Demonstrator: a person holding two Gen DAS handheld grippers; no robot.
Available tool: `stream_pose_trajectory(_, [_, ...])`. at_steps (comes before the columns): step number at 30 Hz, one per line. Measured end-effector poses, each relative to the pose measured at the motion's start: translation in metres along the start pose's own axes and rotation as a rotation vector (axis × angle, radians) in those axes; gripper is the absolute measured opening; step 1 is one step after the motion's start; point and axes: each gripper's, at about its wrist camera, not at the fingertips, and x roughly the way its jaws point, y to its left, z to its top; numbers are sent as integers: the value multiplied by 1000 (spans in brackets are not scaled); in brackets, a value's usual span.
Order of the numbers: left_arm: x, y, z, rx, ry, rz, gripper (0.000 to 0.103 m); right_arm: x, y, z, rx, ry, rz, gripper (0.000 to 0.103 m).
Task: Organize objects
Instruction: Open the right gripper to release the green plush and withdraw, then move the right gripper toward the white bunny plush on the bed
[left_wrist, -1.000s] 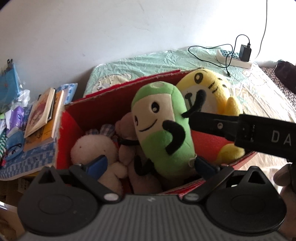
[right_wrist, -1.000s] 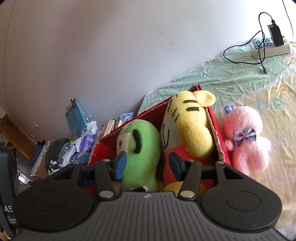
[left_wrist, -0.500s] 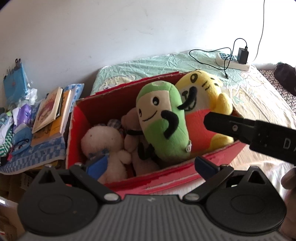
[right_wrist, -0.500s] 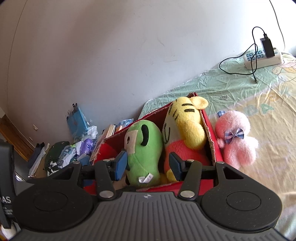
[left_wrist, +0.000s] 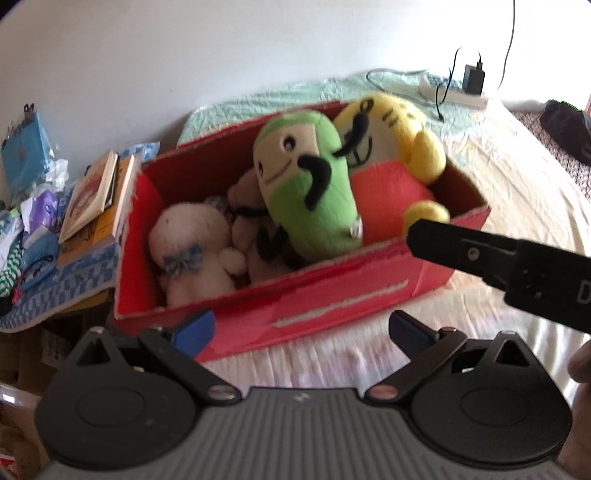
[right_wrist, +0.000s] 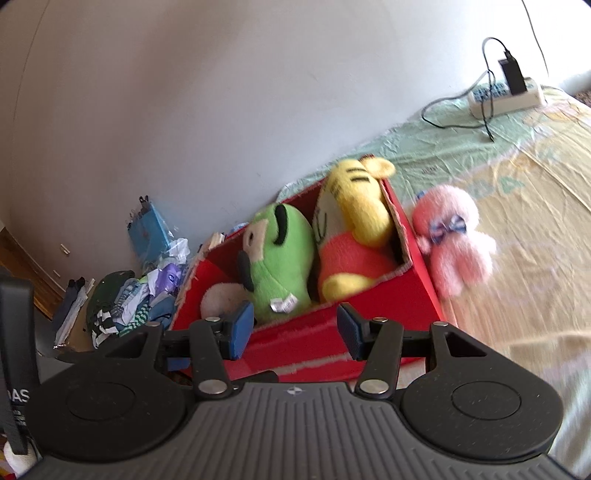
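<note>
1. I am holding my right gripper (right_wrist: 293, 330) spread open and empty, just in front of the red box (right_wrist: 369, 325).
2. The green plush (right_wrist: 284, 258) and yellow tiger plush (right_wrist: 354, 229) are standing side by side inside the box, touching.
3. A pink plush (right_wrist: 458, 243) is lying on the bed sheet (right_wrist: 517, 177), pressing against the box's right wall.
4. A power strip (right_wrist: 506, 98) is sitting far back by the wall.

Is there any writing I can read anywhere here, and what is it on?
"D", cut off by the frame edge: white, on the right hand-held gripper.
"DAS", cut off at its left: white, on the black body at the left edge.
Book covers: too blurred to read.
Bedsheet print: too blurred to read.
</note>
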Motion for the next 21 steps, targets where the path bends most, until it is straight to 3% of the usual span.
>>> stream_pose_trajectory(21, [35, -45, -13, 16, 127, -37, 101, -7, -49, -18, 94, 74, -63, 54])
